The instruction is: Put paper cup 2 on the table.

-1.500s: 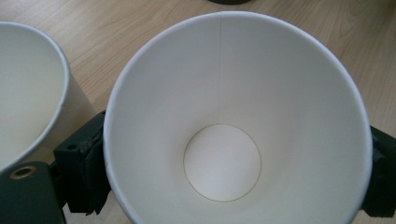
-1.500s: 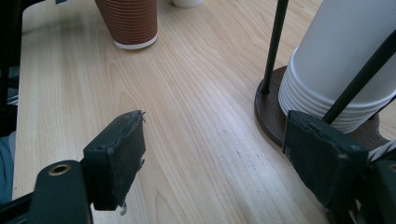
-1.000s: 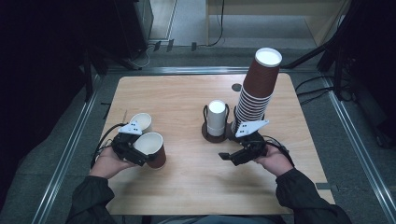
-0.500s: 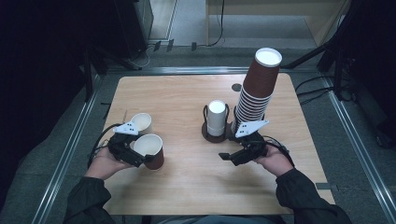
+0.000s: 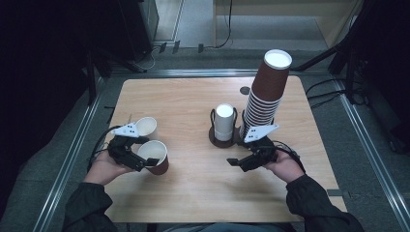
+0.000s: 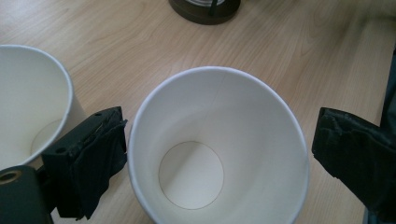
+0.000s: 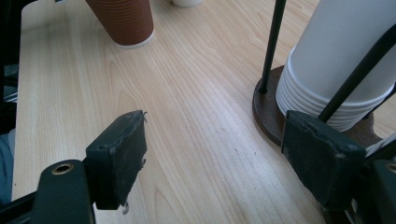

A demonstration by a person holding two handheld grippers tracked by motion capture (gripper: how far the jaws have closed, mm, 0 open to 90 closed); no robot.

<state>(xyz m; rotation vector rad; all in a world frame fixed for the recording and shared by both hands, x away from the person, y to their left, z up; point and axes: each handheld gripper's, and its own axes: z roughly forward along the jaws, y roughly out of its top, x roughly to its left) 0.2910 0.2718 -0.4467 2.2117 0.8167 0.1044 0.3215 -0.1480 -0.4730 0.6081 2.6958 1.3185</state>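
A brown ribbed paper cup with a white inside (image 5: pixel 154 157) is seen upright on the pale wooden desk (image 5: pixel 193 193), near its left front part. The left gripper (image 5: pixel 140 155) is held around it. In the left gripper view the cup's white rim (image 6: pixel 219 144) lies between the two black fingers (image 6: pixel 91 158). The left one is just beside the rim, while a narrow strip of desk is seen between the rim and the right one, so the fingers are spread about the cup and not pressed on it.

Just beside the left finger, on its outer side, a second paper cup with a white inside (image 5: pixel 146 127) is seen on the desk.

The right gripper (image 5: pixel 241 162) is held low over the desk, in front of a dark round stand with thin black wire uprights (image 5: pixel 223 137) that carries a stack of white paper cups (image 5: pixel 224 121). Its fingers (image 7: pixel 119 156) are set wide apart, and only bare wood is seen between them. The right finger is close before the stand's base; whether it touches cannot be told.

Behind the right gripper a tall leaning stack of brown paper cups (image 5: pixel 266 96) is seen on the desk.
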